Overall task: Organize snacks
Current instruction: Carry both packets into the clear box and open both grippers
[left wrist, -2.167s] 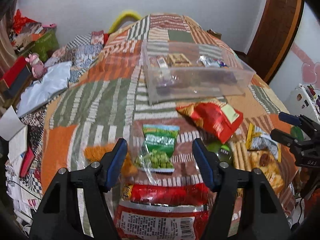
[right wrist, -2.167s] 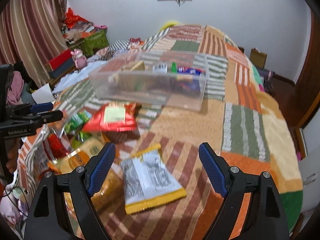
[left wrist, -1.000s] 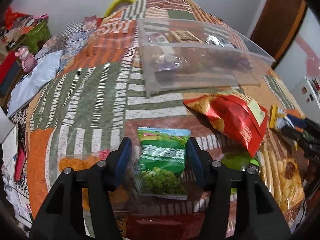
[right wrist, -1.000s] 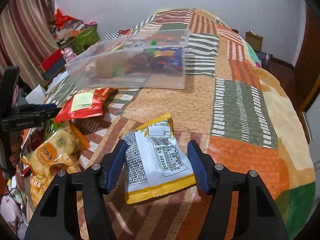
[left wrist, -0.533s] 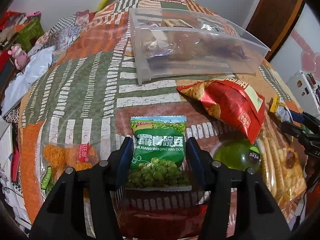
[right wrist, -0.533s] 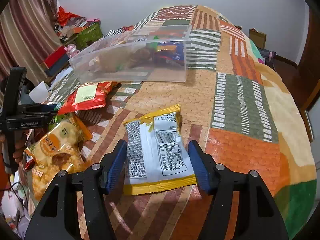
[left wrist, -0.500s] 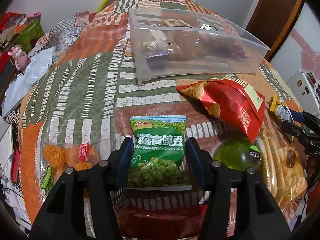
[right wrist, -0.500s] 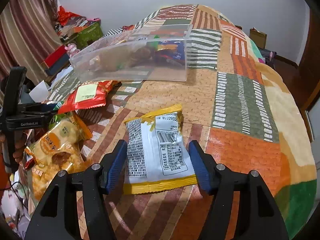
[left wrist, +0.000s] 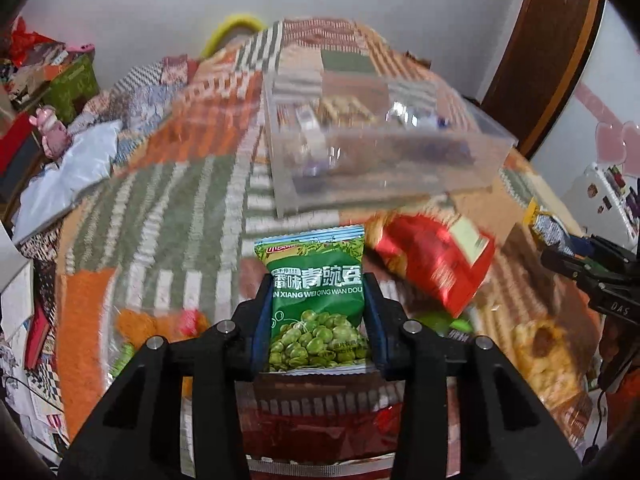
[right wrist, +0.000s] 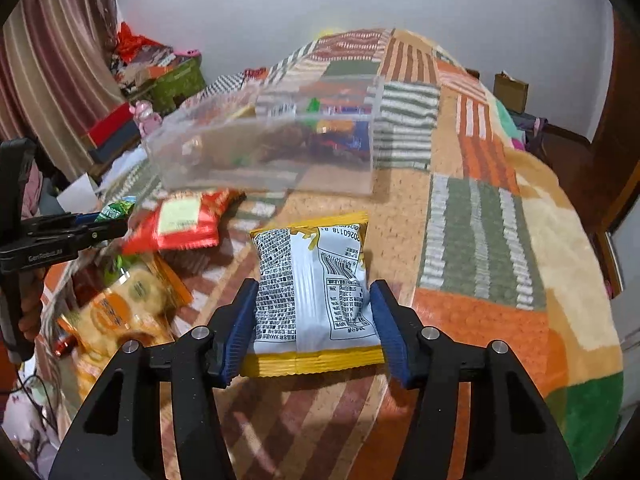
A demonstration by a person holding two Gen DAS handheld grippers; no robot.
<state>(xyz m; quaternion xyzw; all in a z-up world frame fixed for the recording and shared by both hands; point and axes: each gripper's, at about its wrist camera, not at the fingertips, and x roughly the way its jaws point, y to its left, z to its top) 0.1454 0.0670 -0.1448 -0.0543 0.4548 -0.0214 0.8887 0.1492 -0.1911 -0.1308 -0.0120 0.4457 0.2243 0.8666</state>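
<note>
Left gripper clamped on green pea packet, right gripper on yellow-edged packet; both 2 packets short of clear bin. Likely light, crushable, slippery film: pinch side seams gently.

The green pea packet is showing glossy printed film with a crimped top seam. Behind it, the clear bin is looking like smooth, see-through hard plastic, and the red bag beside the packet is gleaming like shiny foil. The yellow-edged packet is showing a smooth, faintly shiny back. Under it, the patchwork blanket is looking like soft, fuzzy, matt cloth. The gripper arms are appearing matt black plastic with metal screw heads.
</note>
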